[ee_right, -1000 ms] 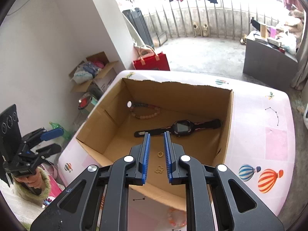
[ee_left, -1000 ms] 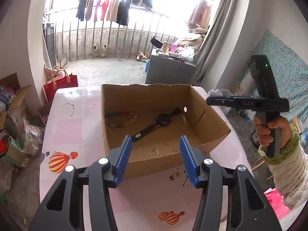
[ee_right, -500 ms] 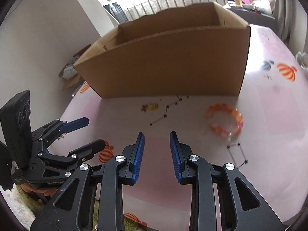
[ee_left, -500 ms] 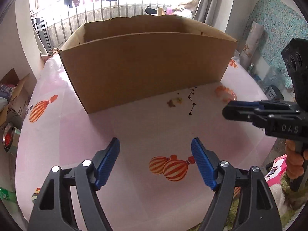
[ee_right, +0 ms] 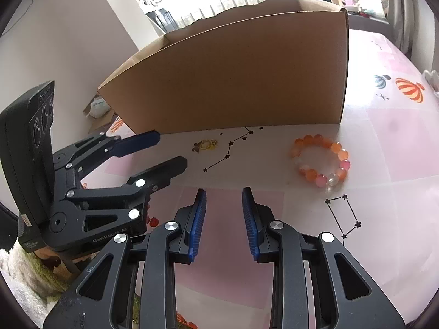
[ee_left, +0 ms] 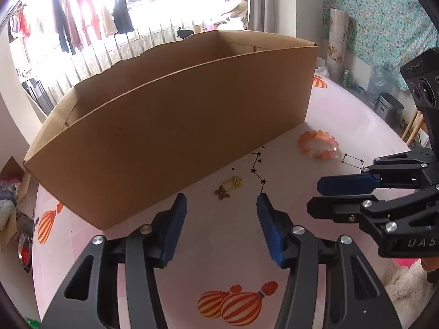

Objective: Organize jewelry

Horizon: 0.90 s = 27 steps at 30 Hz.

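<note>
Your left gripper point(ee_left: 221, 201) sits nearest in its own view, blue pads moderately apart and closing, nothing between them; bare pink tablecloth point(ee_left: 192, 260) shows through the gap. Its handles are cut off at the bottom edge.

Your right gripper point(ee_right: 223, 194) has its pads narrowly apart with only cloth between them. From the left view it comes in at 3 o'clock, its body running off the frame; whatever hand holds it is mostly hidden, only a bit of fuzzy sleeve point(ee_left: 397, 282) showing.

Just beyond the left pads, at 12 o'clock, lies a small gold trinket point(ee_left: 229, 186). It looks like a ring with a butterfly charm, but it's too small to make out. From the right view it lies at about 11 o'clock.

Farther out, at 1 to 2 o'clock in both views, an orange and pink bead bracelet point(ee_right: 321, 161) lies flat on the cloth, near the box corner but apart from it.

Behind both stands the cardboard box point(ee_left: 170, 142). Its near wall blocks the inside; you can't see what it holds.

Past that, a railing and hanging clothes point(ee_left: 90, 22), washed out by glare.
</note>
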Tool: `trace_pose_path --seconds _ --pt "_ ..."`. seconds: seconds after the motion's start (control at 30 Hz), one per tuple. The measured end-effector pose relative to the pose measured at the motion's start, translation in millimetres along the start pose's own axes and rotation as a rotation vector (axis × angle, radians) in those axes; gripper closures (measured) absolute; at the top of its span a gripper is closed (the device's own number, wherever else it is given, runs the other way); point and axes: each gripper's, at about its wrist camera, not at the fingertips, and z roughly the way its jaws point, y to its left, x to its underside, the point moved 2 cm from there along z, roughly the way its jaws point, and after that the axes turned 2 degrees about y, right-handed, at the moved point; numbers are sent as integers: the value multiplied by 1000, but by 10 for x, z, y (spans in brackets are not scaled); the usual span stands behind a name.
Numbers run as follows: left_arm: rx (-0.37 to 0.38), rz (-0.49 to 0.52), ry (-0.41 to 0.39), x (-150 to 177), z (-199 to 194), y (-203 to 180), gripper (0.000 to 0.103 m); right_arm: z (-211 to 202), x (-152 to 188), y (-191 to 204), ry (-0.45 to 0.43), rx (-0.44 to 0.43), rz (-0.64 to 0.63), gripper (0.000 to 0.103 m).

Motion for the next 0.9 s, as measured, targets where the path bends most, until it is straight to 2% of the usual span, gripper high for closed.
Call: trace_pose_path --seconds 0.03,0.1,0.27,0.43,0.6,0.77,0.9 --pt "1 12 3 -25 24 6 54 -1 -15 -5 -3 -8 0 75" --pt "-4 28 24 -67 101 24 64 -18 -45 -25 -9 -24 2 75" --pt "33 70 86 -68 256 40 78 -39 -31 -26 -32 -49 -10 75" --pt "61 104 88 -79 265 69 83 -50 -3 -82 -21 -90 3 75" --pt "125 108 92 -64 320 132 91 -41 -77 -112 -21 -114 11 75" --pt "149 95 89 -5 312 172 92 -80 -30 -156 -32 -118 22 75" --pt "141 63 103 43 257 181 92 -39 33 -210 -2 -117 38 75"
